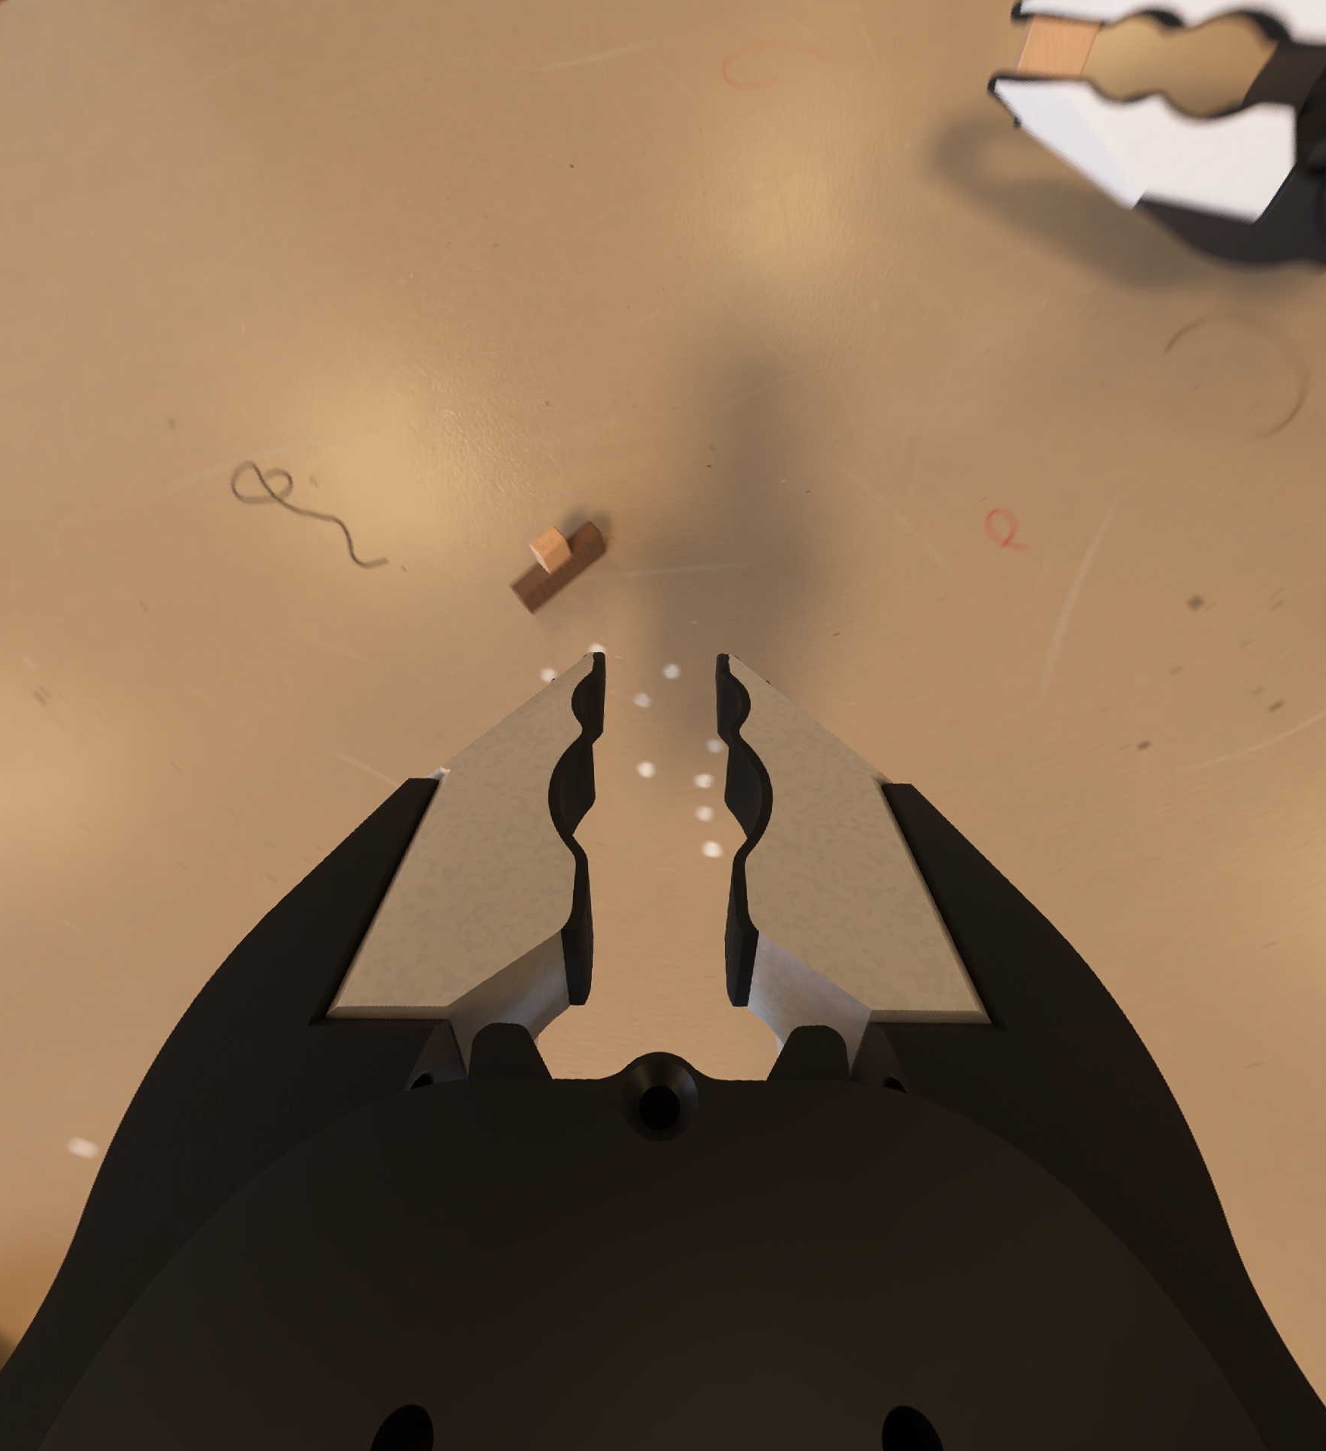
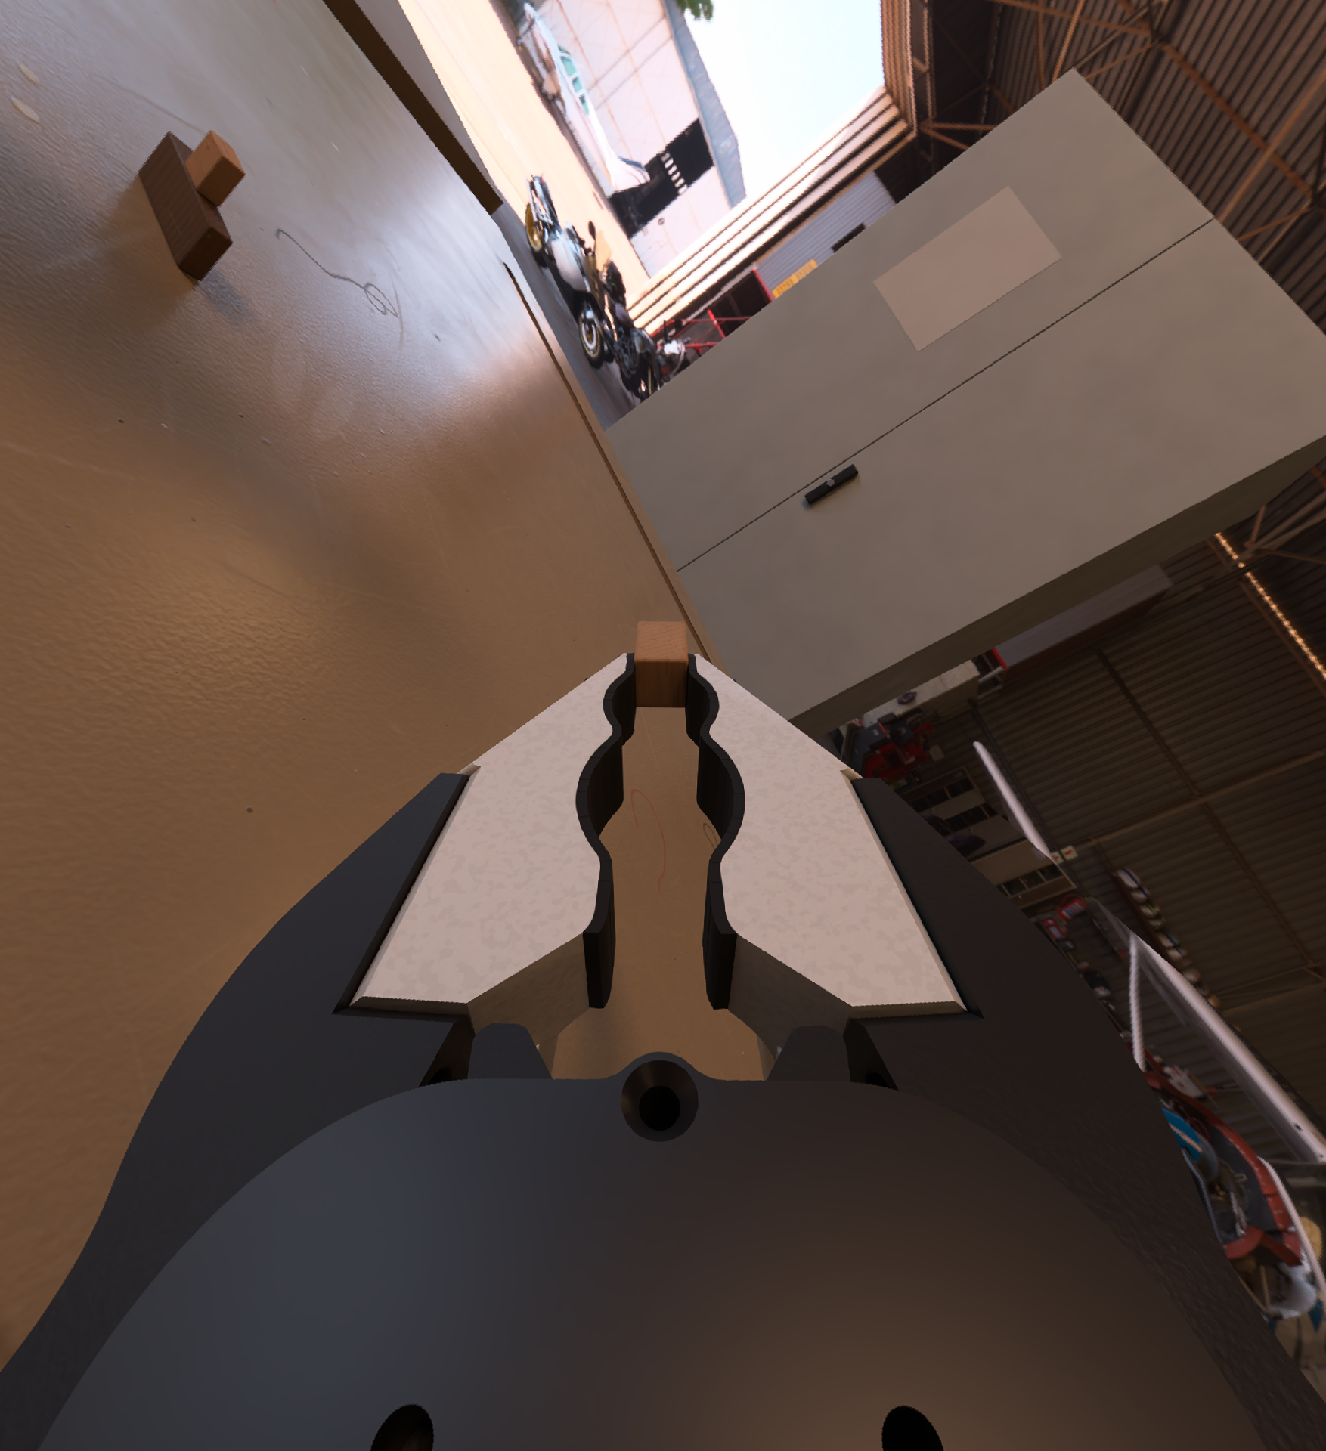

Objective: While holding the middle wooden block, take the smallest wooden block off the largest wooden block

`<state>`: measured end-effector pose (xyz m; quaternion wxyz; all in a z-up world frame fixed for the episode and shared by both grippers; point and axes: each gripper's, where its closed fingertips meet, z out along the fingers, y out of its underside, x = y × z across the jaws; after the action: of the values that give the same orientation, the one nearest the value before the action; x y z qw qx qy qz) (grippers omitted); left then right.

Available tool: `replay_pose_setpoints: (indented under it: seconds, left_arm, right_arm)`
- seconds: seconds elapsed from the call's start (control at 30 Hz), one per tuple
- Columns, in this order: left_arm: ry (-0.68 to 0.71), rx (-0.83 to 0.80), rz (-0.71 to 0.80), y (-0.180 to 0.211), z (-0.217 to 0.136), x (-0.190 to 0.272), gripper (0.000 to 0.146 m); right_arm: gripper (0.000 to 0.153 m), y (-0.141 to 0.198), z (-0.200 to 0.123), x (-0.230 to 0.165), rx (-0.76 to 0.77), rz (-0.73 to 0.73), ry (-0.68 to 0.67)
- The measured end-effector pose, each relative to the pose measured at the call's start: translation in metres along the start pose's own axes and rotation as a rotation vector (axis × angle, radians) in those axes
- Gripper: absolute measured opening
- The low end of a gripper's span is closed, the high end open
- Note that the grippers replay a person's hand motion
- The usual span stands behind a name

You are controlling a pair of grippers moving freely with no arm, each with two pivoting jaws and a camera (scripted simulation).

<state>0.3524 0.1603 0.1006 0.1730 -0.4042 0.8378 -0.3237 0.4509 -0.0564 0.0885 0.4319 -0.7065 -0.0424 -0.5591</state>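
— Looking along the left gripper (image 1: 660, 663) first: what do its fingers hold?
— Nothing; they stand narrowly parted above the bare table (image 1: 330, 275), with light spots on the surface between them; beyond the tips, well away from any table edge, lies the largest wooden block (image 1: 565, 573), dark brown and flat; the smallest wooden block (image 1: 550, 547), pale, sits on top of it.
— And the other gripper in that view?
— The right gripper (image 1: 1052, 59) shows towards the upper right, pinching a pale block at its tips.
— Now the right wrist view?
— The right gripper (image 2: 661, 675) is closed on the middle wooden block (image 2: 660, 666), which sticks out past the fingertips; it hangs near a table edge, with a grey cabinet (image 2: 1037, 408) beyond that edge; farther along the table (image 2: 173, 628), back from the edge, the largest wooden block (image 2: 181, 208) carries the smallest wooden block (image 2: 214, 165); motorcycles (image 2: 589, 290) stand in the distance.
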Motion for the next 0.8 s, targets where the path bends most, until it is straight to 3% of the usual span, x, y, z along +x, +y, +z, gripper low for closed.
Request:
replay_pose_setpoints:
  seconds: [0.23,0.33,0.53,0.67,0.8]
  left_arm:
    - [0.145,-0.215,0.474,-0.017,0.056,-0.024,0.03]
    - [0.233,-0.302,0.599,-0.02,0.075,-0.028,0.031]
    - [0.429,-0.468,0.673,-0.004,0.09,-0.031,0.03]
    - [0.395,-0.538,0.751,0.009,0.098,-0.042,0.016]
    - [0.339,-0.448,0.725,-0.005,0.086,-0.046,0.007]
  right_arm:
    - [0.011,0.001,0.0,-0.002,0.012,0.03,-0.033]
    - [0.011,0.002,0.001,-0.003,0.011,0.042,-0.042]
    - [0.011,0.0,0.0,-0.007,0.021,0.037,-0.064]
    - [0.011,0.0,0.0,-0.008,0.026,0.037,-0.071]
    - [0.011,-0.001,0.0,-0.007,0.031,0.047,-0.069]
